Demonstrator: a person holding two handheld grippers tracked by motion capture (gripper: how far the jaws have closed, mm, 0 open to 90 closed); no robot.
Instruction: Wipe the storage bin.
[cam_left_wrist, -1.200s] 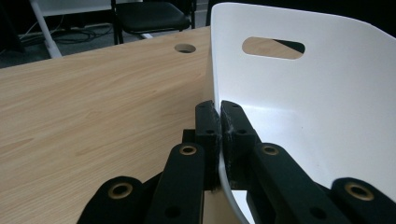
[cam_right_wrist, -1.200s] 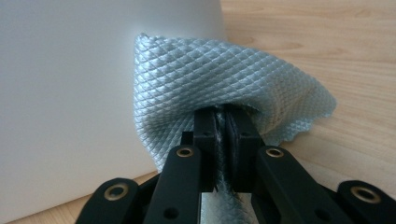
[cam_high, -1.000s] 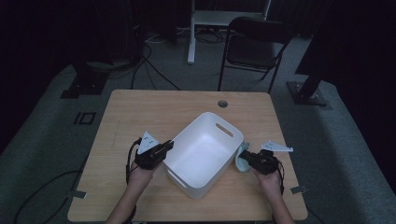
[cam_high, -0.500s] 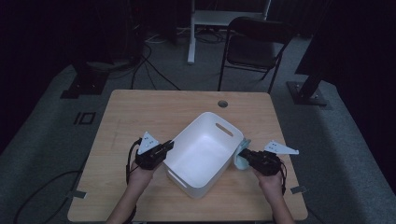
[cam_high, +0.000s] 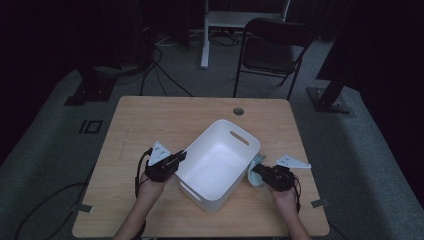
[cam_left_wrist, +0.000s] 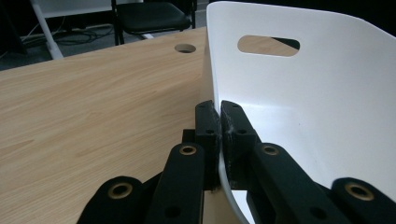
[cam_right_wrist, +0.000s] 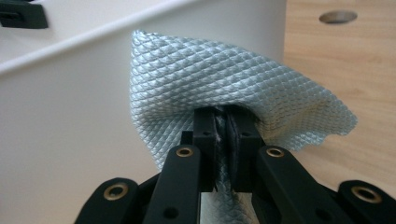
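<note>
My left gripper has its jaws pinched tight on the rim of the white plastic tub, one jaw outside the wall and one inside. In the left gripper view that rim runs up from the lower middle of the frame, with the tub's oval handle slot near the top right. My right gripper has its jaws clamped on a pale blue-green quilted cloth, which fans up and out from between them and lies against the tub's outer wall, in the middle of the right gripper view.

In the high view the left gripper sits at the tub's left side, just below the middle of the frame, and the right gripper at its lower right side, with the cloth touching the wall there. The tub stands at a slant on the light wooden bench, whose round cable hole lies just above the tub.
</note>
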